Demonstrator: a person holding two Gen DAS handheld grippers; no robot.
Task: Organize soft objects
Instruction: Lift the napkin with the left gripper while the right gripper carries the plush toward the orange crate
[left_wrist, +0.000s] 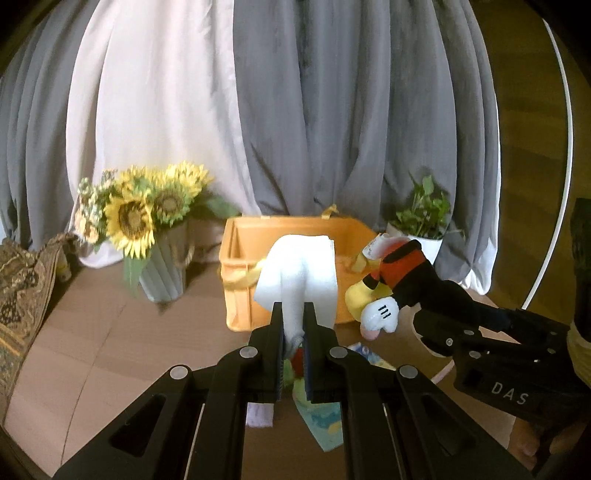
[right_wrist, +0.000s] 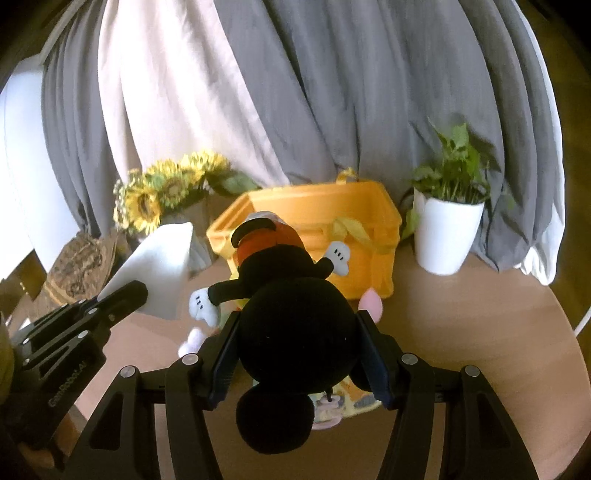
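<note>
My left gripper (left_wrist: 294, 314) is shut on a folded white cloth (left_wrist: 299, 273) and holds it up in front of the orange bin (left_wrist: 236, 236). The cloth also shows in the right wrist view (right_wrist: 159, 266), held by the left gripper (right_wrist: 129, 291). My right gripper (right_wrist: 295, 325) is shut on the black head of a mouse plush toy (right_wrist: 291, 321), held above the table just before the orange bin (right_wrist: 369, 210). In the left wrist view the plush (left_wrist: 399, 273) hangs at the bin's right corner, held by the right gripper (left_wrist: 436, 295).
A vase of sunflowers (left_wrist: 147, 221) stands left of the bin and a white potted plant (right_wrist: 447, 229) right of it. Grey and white curtains hang behind. Colourful cloths (left_wrist: 325, 417) lie on the round wooden table (right_wrist: 498, 350) below the grippers. A patterned cushion (left_wrist: 22, 280) sits far left.
</note>
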